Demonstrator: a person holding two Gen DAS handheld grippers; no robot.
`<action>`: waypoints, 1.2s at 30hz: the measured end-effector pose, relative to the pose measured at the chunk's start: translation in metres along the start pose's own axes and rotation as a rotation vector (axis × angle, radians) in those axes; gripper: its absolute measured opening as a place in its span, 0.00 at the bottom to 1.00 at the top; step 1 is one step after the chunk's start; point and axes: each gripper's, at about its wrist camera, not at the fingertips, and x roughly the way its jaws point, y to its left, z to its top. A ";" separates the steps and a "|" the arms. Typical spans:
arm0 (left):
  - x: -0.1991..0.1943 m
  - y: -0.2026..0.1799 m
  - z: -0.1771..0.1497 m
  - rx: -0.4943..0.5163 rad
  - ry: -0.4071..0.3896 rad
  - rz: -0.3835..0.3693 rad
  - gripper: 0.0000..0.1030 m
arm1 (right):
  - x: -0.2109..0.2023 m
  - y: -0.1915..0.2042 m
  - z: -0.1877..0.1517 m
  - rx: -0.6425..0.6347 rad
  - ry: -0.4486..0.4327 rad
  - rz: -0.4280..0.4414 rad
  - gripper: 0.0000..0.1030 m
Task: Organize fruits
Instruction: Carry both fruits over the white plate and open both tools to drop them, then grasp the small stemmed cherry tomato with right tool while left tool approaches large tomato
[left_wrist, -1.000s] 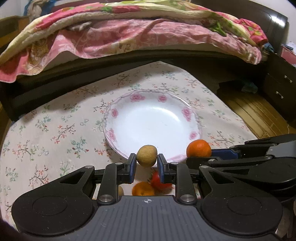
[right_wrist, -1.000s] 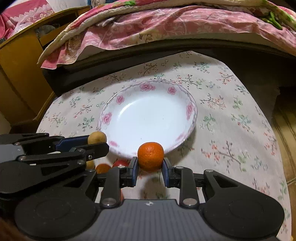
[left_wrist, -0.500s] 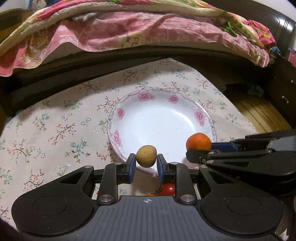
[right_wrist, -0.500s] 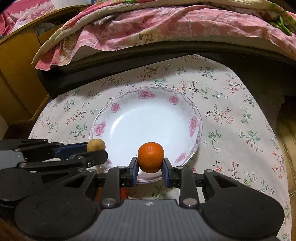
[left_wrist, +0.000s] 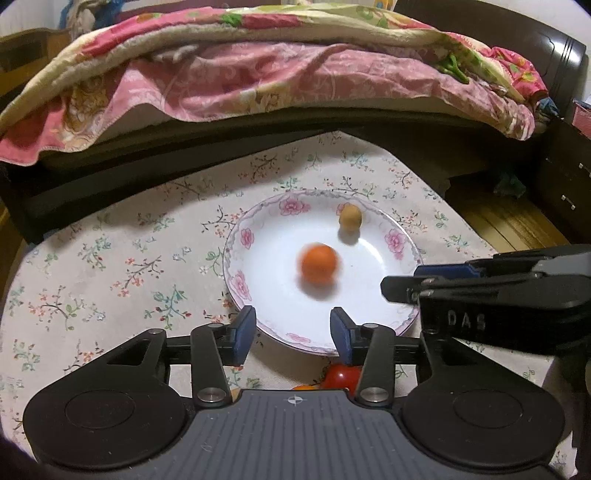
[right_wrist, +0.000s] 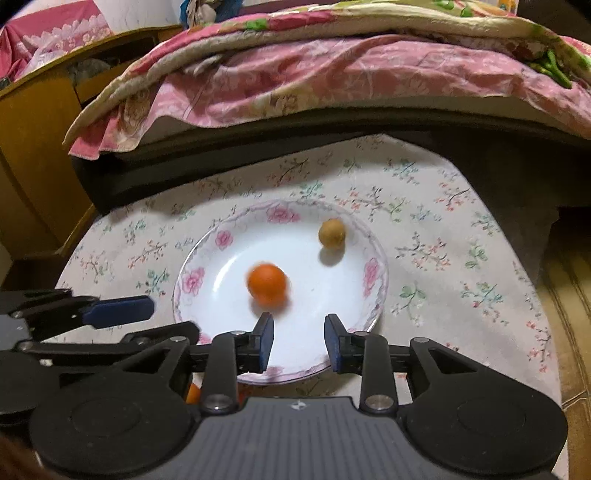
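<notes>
Both claws hang open and empty over the near rim of the plate (left_wrist: 236, 266), fingers level with the bench (left_wrist: 92, 266), a pose consistent with a release into the dish. The left claw (left_wrist: 292, 330) is spread wide; the right claw (right_wrist: 299, 341) is spread somewhat less. The plate sits near the middle of the cloth-covered bench, toward its right edge. It holds two fruits: one orange (left_wrist: 319, 263), blurred and probably rolling, near the centre, and one small tan fruit (left_wrist: 350, 218) against the far-right rim. The raised rim should contain both. Off the plate, at the near edge of the bench, one red fruit (left_wrist: 341, 374) and a sliver of one orange-coloured fruit (left_wrist: 304, 387) show beneath the left claw; more may be hidden.
</notes>
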 end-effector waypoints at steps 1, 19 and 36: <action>-0.002 0.000 0.000 0.001 -0.003 -0.002 0.51 | -0.002 -0.002 0.000 0.008 -0.007 -0.002 0.32; -0.026 -0.009 -0.021 0.048 0.020 -0.054 0.54 | -0.018 -0.012 -0.017 0.009 0.031 0.001 0.32; -0.047 -0.064 -0.057 0.251 0.023 -0.165 0.56 | -0.064 -0.039 -0.071 0.109 0.073 -0.022 0.33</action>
